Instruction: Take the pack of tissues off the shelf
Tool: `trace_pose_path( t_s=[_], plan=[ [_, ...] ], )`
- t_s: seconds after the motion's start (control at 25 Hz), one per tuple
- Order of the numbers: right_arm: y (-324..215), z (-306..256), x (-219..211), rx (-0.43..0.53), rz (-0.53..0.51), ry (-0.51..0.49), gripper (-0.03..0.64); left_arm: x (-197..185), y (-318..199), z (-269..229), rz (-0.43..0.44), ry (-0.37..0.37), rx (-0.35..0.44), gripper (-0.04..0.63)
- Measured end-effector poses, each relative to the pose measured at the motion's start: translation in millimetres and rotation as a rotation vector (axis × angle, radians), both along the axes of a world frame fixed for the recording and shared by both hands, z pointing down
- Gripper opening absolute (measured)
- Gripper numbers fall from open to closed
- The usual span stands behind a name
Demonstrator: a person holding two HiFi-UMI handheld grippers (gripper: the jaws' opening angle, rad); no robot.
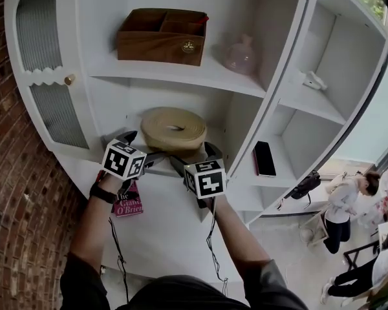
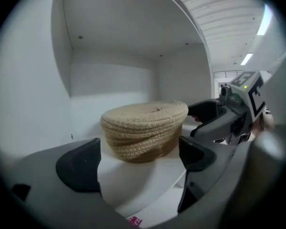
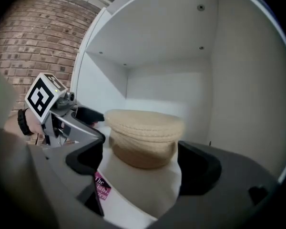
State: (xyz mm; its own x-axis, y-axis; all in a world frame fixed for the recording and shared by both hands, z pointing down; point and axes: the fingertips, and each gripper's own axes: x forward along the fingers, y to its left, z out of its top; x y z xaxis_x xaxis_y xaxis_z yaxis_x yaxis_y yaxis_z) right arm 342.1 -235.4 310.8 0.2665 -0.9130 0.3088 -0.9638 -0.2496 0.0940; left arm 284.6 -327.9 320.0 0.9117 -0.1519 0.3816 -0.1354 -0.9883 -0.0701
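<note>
Two open claws face the tissue pack (image 1: 174, 129) on the white shelf (image 1: 110, 102)
The pack is round, tan and woven like rope, with a hole on top; it sits in the middle nook; the left claw (image 2: 138, 159) and right claw (image 3: 142, 163) have jaws wide apart, holding nothing; the pack lies just ahead; white walls stand on both sides, with open room above.
</note>
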Motion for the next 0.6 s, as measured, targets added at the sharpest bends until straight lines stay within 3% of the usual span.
trace_pose_path(
  t_s=[0.32, 0.6],
  plan=[
    [-24, 11, 23, -0.068, 0.009, -0.101, 0.480, 24, -23, 14, 0.030, -0.140, 0.009, 0.511],
    [-35, 15, 35, -0.068, -0.014, -0.100, 0.480, 38, -19, 23, 0.113, -0.141, -0.043, 0.511]
  ],
)
